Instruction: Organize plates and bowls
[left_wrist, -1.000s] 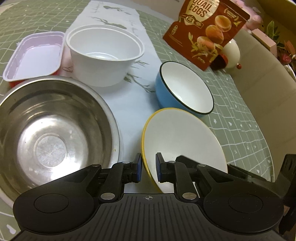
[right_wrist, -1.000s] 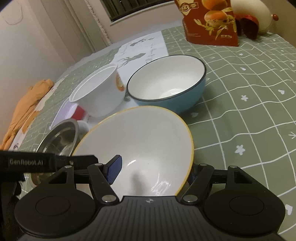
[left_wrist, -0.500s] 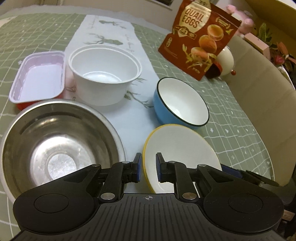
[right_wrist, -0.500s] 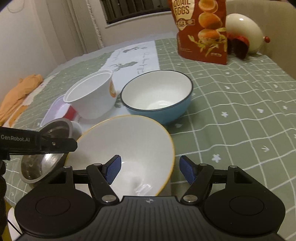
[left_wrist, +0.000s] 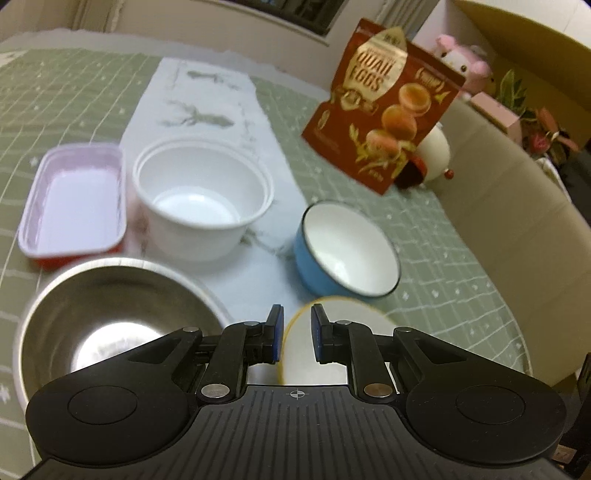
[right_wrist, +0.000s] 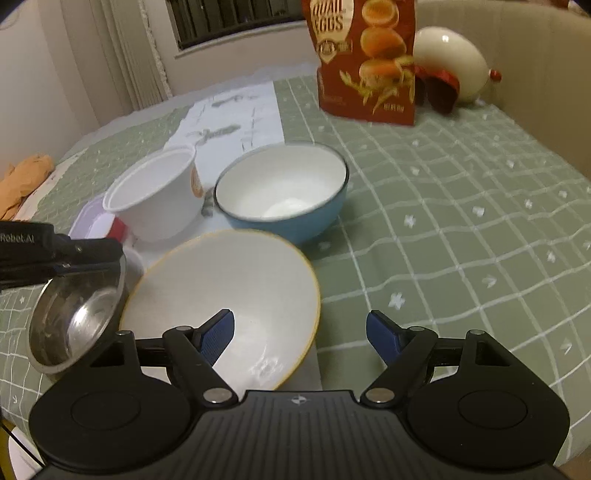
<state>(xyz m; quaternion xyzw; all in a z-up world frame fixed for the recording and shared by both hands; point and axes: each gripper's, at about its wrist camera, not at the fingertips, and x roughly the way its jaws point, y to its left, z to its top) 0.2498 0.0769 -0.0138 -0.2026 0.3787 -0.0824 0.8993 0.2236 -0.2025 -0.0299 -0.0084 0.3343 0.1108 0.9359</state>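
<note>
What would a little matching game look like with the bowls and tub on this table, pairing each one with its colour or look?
Things:
1. Bowl nearest the quail egg bag
2. Bowl nearest the right gripper
3. Bowl beside it, to that gripper's left
4. Tall tub

Looks:
A. Shiny bare metal
B. Plain white inside and out
C. Blue outside, white inside, dark rim
D. White with a thin yellow rim

Pairs: 1-C, 2-D, 3-A, 4-B

Left gripper narrowed, right gripper wide.
</note>
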